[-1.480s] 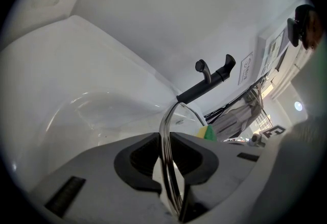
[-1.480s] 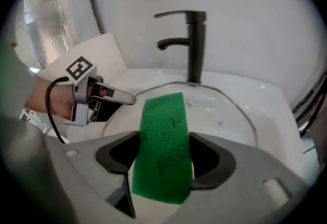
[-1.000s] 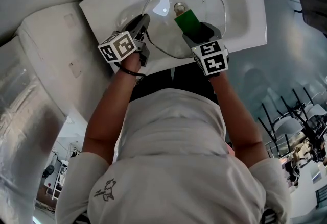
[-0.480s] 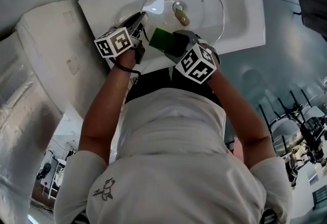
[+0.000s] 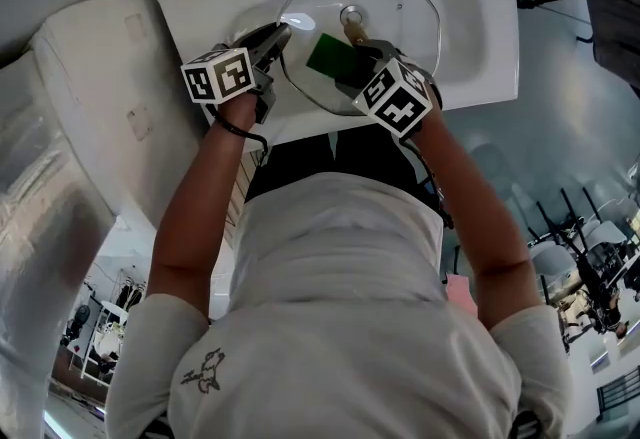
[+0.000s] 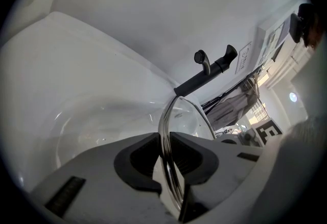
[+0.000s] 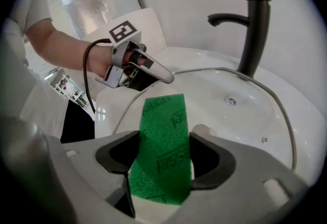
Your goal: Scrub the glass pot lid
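Top centre, over sink (image 5: 490, 37) | you pinch lid (image 5: 395, 12) rim with left gripper (image 5: 276, 37) | right gripper (image 5: 352, 70) clamps pad (image 5: 326, 55) | step: scrubbing | next: press, sweep across glass.

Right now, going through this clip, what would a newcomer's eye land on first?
The green scrub pad stands out most, pinched in the right tool and held over the glass lid at the middle of the white sink. Next comes the lid itself, gripped by its metal rim in the left tool, with the black tap behind it.
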The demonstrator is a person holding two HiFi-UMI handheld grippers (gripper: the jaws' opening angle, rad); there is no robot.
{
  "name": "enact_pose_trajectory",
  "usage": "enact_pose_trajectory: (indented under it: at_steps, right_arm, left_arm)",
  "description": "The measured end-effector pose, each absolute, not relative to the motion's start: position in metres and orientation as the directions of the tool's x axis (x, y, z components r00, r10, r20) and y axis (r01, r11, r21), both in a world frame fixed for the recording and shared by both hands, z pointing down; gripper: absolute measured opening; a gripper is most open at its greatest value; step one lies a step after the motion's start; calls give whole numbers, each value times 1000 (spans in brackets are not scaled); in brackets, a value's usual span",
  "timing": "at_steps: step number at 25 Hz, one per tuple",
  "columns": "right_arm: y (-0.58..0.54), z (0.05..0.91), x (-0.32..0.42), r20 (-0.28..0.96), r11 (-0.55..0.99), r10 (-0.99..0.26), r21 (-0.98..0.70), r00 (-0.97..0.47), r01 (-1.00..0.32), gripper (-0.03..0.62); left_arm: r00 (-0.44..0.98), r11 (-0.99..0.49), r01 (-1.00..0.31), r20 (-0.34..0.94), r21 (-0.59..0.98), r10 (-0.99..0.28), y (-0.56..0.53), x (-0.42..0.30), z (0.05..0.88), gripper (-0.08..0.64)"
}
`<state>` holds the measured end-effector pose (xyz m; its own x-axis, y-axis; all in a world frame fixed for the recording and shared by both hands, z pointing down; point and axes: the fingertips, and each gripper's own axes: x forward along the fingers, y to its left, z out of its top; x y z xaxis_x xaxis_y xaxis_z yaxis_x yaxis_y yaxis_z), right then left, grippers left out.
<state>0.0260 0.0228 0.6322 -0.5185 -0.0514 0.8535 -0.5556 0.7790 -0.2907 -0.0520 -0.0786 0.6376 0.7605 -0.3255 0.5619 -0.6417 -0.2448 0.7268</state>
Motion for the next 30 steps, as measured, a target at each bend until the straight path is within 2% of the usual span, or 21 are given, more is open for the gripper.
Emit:
enact_pose_trajectory:
  at_steps: [11,13,15,19,22,30]
  right_arm:
    - [-30,628,110,914,656,-200,-143,-354,-741,305]
    - [-42,622,109,910,638,-246,-107,-334,-762,305]
    - [-54,613,87,886,631,-275,-125,-372,-766,305]
    - [-63,611,20,853,707,-247,-167,-461,-688,305]
    - [-61,624,-3,864,746,-212,-159,-457,-646,305]
    - [-38,636,38,915,739,-111,-185,-388,-647,304]
  left_arm:
    - [765,-249,-638,567,728,-305,-78,-53,638,64]
    - [767,-240,-636,563,734,-309,-78,-54,638,64]
    - [769,-234,-631,555,740,-317,-78,-54,637,64]
    - [763,-229,-636,558,737,-325,-79,-55,637,64]
    - [758,-233,-642,561,730,-331,-79,-55,637,63]
    - [760,-235,-638,550,733,-347,-80,-56,637,63]
